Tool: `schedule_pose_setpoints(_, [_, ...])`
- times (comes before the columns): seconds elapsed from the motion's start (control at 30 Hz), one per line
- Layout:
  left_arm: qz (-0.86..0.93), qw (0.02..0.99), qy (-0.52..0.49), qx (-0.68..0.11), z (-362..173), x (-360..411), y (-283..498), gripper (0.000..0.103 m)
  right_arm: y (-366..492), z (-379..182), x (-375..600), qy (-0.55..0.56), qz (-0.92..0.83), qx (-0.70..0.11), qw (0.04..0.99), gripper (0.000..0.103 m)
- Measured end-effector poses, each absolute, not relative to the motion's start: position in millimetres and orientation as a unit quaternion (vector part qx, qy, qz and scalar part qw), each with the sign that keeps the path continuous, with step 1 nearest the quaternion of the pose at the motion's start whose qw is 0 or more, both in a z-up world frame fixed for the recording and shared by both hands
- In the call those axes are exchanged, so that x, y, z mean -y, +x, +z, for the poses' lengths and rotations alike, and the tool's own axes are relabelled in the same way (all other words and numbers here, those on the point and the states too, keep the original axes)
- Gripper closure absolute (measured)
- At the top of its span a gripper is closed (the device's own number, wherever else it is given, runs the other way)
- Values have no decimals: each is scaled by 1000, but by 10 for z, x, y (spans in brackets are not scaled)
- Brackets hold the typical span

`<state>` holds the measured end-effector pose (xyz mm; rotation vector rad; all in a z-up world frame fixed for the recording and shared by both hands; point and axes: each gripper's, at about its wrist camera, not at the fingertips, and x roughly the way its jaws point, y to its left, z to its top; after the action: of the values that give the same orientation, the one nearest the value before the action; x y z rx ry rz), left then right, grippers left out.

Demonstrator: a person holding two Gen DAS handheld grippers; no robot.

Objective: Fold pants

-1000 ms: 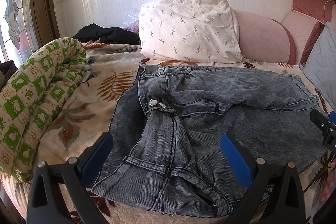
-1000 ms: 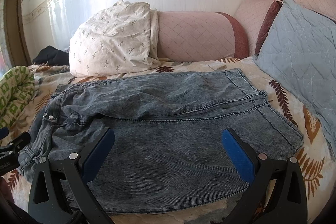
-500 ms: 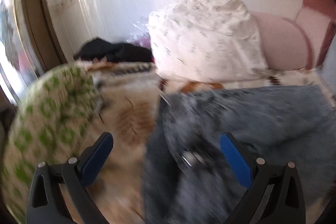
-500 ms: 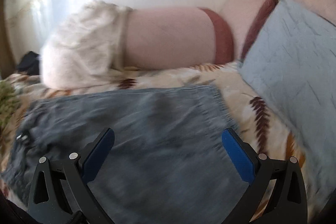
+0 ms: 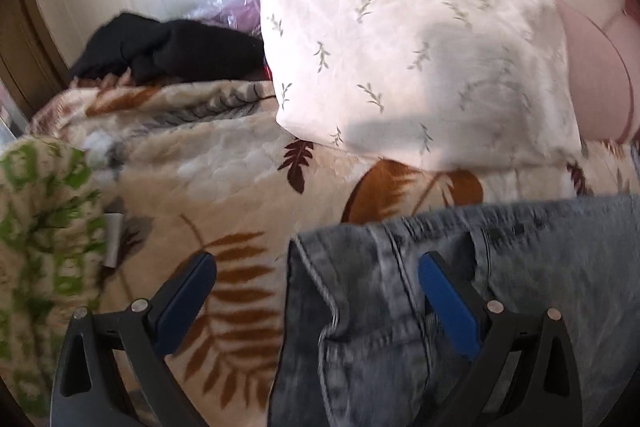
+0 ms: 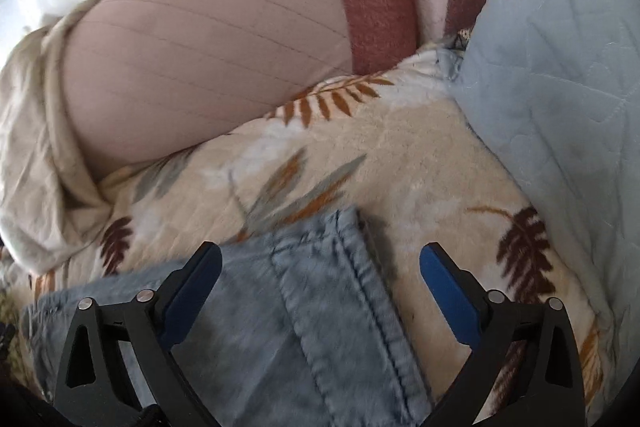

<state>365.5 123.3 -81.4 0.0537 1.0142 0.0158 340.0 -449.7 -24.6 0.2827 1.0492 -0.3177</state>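
Grey-blue denim pants [image 5: 520, 267] lie flat on a leaf-patterned blanket [image 5: 224, 163]. In the left wrist view their waistband corner [image 5: 304, 251] sits between the blue pads of my left gripper [image 5: 316, 275], which is open and close above it. In the right wrist view the far leg hem [image 6: 344, 259] with its double stitching lies between the fingers of my right gripper [image 6: 320, 267], also open and low over the cloth. Most of the pants are out of frame.
A white leaf-print pillow [image 5: 416, 39] and a pink bolster [image 6: 200, 39] lie just beyond the pants. A green-and-white quilt [image 5: 44, 247] is on the left, black clothing [image 5: 168, 47] at the back, and a pale blue cushion [image 6: 560, 67] on the right.
Both grippers have moved forward and down across the pants to their far edge, the left to the waistband corner, the right to the hem corner. Both stayed open.
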Motion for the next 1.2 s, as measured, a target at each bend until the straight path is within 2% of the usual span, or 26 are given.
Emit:
schedule_pose_setpoints(0.13, [16,867,12,-498,-928,-1271,3830,10,3568,-449,4537,138,-150,-524,827,6])
schedule_pose_setpoints(0.23, [11,854,11,-520,-1026,-1270,3939,21,3651,-634,4480,136,-132,-551,813,19])
schedule_pose_setpoints(0.4, [-12,834,-14,-552,-1157,-1263,4034,36,3694,-682,4362,79,-157,-548,818,21])
schedule_pose_setpoints(0.5, [-9,832,-19,-555,-1182,-1244,4043,40,3686,-656,4398,70,-165,-544,820,33])
schedule_pose_setpoints(0.6, [-7,829,-28,-559,-1249,-1272,4046,60,3610,-627,4396,64,-163,-540,823,42])
schedule_pose_setpoints(0.63, [-3,828,-31,-560,-1255,-1284,4033,73,3597,-623,4393,61,-163,-539,824,46])
schedule_pose_setpoints(0.67, [-1,828,-31,-559,-1266,-1302,4032,76,3576,-609,4387,60,-163,-537,825,52])
schedule_pose_setpoints(0.7, [-3,829,-35,-558,-1263,-1315,4019,77,3554,-588,4383,58,-166,-533,827,55])
schedule_pose_setpoints(0.77, [-4,831,-41,-555,-1243,-1332,3987,83,3531,-564,4373,56,-171,-529,830,71])
schedule_pose_setpoints(0.9, [-4,840,-37,-542,-1130,-1343,3905,86,3431,-527,4377,59,-177,-522,832,81])
schedule_pose_setpoints(0.93, [-3,843,-37,-537,-1088,-1337,3874,86,3403,-494,4374,66,-171,-521,834,89])
schedule_pose_setpoints(1.2, [-25,872,-56,-485,-410,-1270,3372,87,3141,-204,4278,95,-143,-492,853,92])
